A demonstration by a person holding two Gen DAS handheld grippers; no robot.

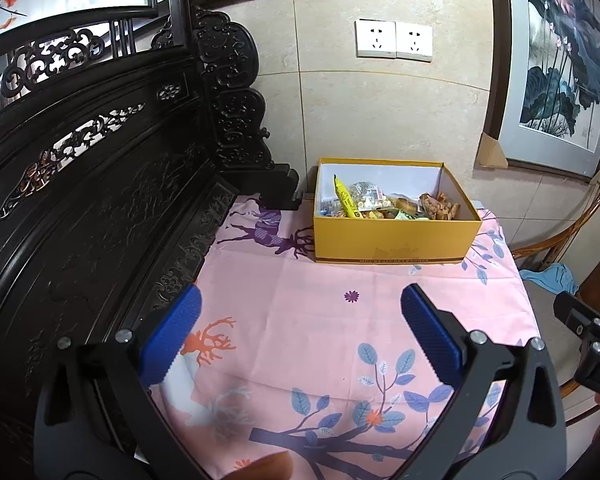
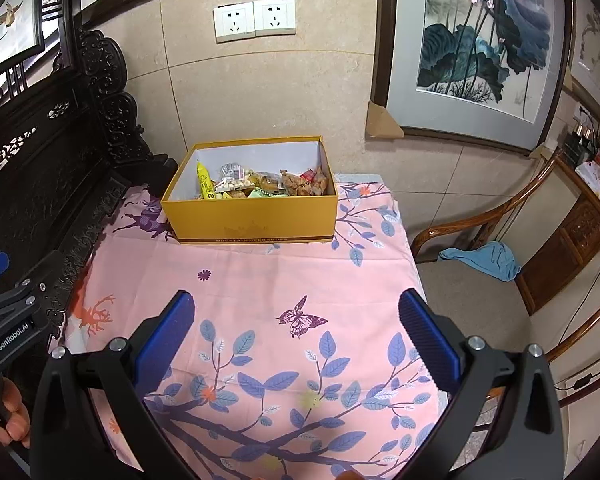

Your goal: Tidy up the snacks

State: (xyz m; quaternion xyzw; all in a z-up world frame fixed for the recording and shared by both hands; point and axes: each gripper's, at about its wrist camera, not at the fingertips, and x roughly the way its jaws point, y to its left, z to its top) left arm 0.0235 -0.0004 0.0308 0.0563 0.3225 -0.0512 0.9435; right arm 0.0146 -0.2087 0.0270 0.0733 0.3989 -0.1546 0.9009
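Both claws spread wide, empty: left gripper, right gripper, above pink leaf-print cloth. Cloth bare ahead; nothing blocking. Further back, open yellow cardboard box holding assorted wrapped snacks. Probably finished; otherwise approach from above, clearing box rim. Beyond right, blue rag on wooden chair.

Snacks low in yellow box masked by its front wall. Box lettering too small to read. Lotus painting cut off at top edge.

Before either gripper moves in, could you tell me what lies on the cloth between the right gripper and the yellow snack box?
Nothing: only bare pink tablecloth lies between the open right gripper and the yellow snack box, clearest in the right wrist view.
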